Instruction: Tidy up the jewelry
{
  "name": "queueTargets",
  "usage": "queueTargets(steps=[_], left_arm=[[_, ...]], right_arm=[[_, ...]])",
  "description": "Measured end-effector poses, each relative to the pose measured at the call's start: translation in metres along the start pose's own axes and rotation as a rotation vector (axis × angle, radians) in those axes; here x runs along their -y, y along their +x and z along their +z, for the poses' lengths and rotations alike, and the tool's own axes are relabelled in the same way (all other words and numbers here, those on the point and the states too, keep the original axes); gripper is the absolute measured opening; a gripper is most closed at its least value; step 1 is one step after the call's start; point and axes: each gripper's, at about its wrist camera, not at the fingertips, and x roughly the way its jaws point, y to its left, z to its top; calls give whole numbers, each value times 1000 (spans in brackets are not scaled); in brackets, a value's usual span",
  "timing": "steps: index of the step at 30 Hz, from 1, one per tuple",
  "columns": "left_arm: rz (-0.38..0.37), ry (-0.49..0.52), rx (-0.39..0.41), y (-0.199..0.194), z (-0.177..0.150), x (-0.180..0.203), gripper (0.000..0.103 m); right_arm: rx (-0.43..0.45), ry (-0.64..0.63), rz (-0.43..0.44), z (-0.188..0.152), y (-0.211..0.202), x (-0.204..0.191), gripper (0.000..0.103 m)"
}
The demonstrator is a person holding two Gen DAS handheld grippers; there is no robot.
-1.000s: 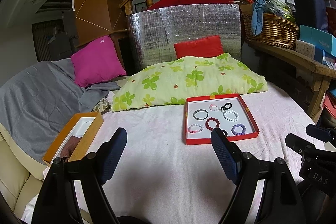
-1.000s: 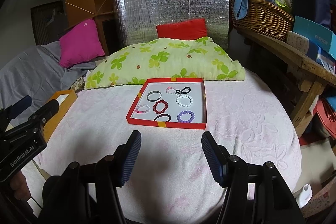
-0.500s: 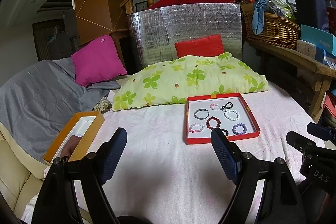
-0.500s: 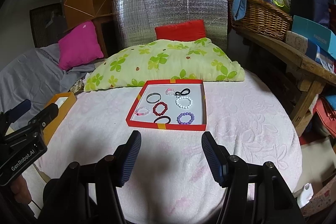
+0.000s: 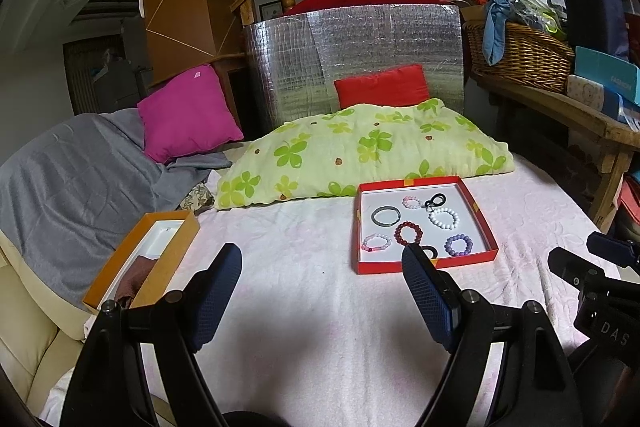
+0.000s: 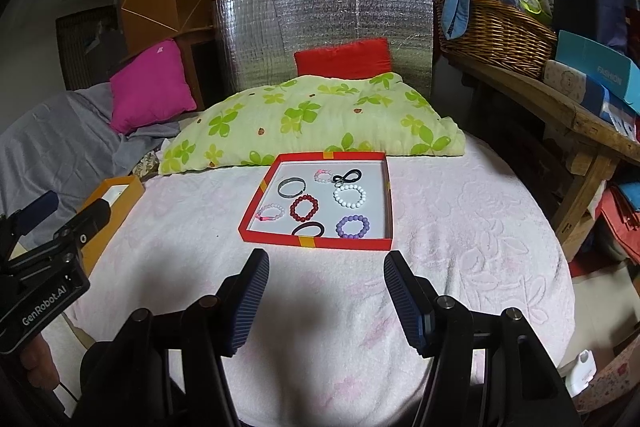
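Pink towelling bedcover [image 6: 460, 259]: shallow red cardboard tray [image 6: 386, 203] corrals beaded bracelets [image 6: 350, 195] for sorting; left gripper [image 5: 320, 291], right gripper [image 6: 326, 301] hover released, empty.

Left gripper [image 5: 322, 267] held wide open over the pink-white bedcover [image 5: 304, 307], nothing between its fingers.
Beyond its right fingertip [image 5: 416, 259] lies the red tray [image 5: 486, 227] of bracelets; an orange box [image 5: 176, 259] sits left of the left finger. The right gripper [image 5: 580, 259] shows at far right.

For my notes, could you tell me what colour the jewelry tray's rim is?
Red rim, clearest in the right wrist view.
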Motion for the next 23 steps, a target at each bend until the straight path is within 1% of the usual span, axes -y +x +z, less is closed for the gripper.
queueTargets(steps=[15,18,20,23], left_arm=[[-12,14,-6,7,0,1,83],[-34,1,-15,18,0,-1,83],[-56,-22,-27,35,-2,-8,83],[-45,-59,-78,67,-11,-20,83]], right_arm=[[-5,16,-8,2,8,7,64],[-4,19,-16,2,15,12,64],[-13,35,-36,2,26,21,64],[-28,85,-65,0,47,45,64]])
